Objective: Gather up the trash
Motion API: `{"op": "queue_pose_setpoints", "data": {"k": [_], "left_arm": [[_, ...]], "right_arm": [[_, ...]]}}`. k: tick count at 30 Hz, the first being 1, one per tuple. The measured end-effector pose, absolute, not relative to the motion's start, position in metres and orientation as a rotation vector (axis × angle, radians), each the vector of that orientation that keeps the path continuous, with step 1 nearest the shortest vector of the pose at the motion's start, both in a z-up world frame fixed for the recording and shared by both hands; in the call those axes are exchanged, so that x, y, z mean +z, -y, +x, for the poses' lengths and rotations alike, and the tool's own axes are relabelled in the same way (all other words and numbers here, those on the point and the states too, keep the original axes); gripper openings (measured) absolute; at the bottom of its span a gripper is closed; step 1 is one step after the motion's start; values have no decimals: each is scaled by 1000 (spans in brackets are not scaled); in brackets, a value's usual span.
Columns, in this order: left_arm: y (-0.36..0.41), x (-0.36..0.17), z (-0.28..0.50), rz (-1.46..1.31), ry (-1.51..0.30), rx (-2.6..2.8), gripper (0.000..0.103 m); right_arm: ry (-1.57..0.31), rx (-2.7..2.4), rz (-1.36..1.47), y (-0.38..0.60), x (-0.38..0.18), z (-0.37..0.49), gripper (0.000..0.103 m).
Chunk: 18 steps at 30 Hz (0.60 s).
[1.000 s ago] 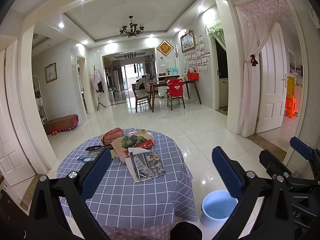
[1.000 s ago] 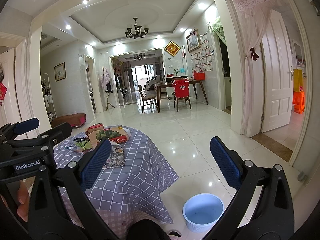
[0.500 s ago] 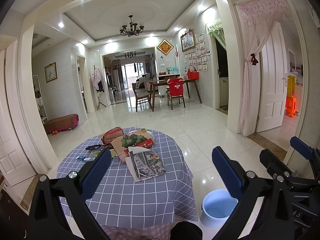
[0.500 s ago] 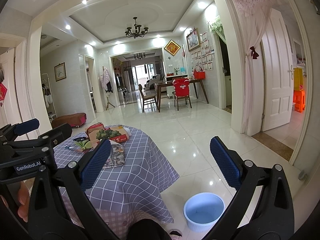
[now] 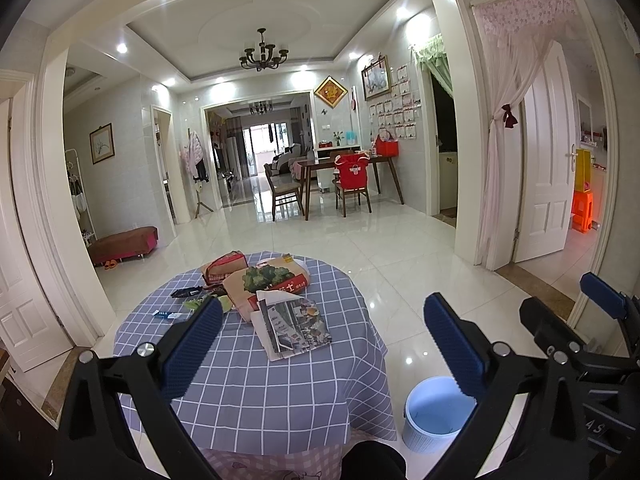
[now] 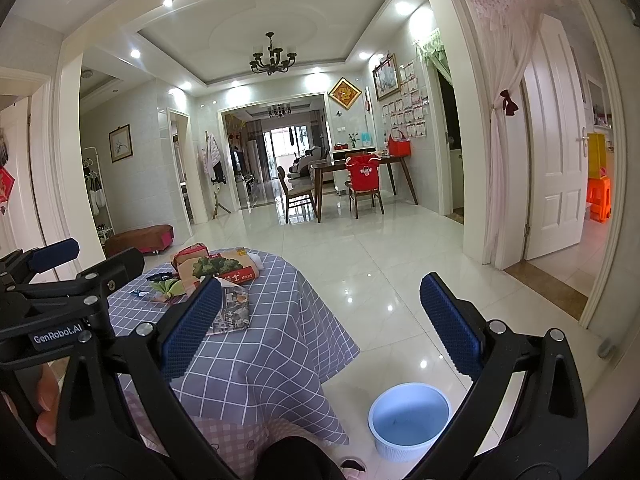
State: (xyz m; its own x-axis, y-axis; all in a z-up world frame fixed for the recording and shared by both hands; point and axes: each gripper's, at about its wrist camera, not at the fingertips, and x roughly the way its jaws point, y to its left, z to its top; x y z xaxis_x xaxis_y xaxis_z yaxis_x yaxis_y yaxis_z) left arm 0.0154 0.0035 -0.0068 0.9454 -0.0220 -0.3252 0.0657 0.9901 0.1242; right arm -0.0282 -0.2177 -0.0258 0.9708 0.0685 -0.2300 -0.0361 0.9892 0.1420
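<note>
Both wide and empty, left claw nearer the magazine lying lengthwise ahead on the counter, bin lower right.

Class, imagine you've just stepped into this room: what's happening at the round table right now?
A person holds a two-finger gripper in each hand above a round table with a checked cloth. Both the left gripper and right gripper are open and hold nothing. The trash lies untouched on the table: a magazine, a printed bag with a vegetable picture, a red packet and small wrappers. A light blue bin stands on the floor to the right, and looks empty.
</note>
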Motion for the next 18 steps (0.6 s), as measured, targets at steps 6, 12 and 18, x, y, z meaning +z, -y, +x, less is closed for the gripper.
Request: {"op": "queue_pose_setpoints", "data": {"k": [6, 12, 18], "left_arm": [[2, -9, 11, 138, -349, -38, 99], [7, -19, 31, 121, -398, -60, 99], [-1, -48, 70, 113, -524, -81, 99]], "right_arm": [[-249, 46, 148, 218, -33, -24, 97], [-296, 24, 189, 230, -45, -5, 97], [-381, 32, 214, 221, -68, 26, 97]]}}
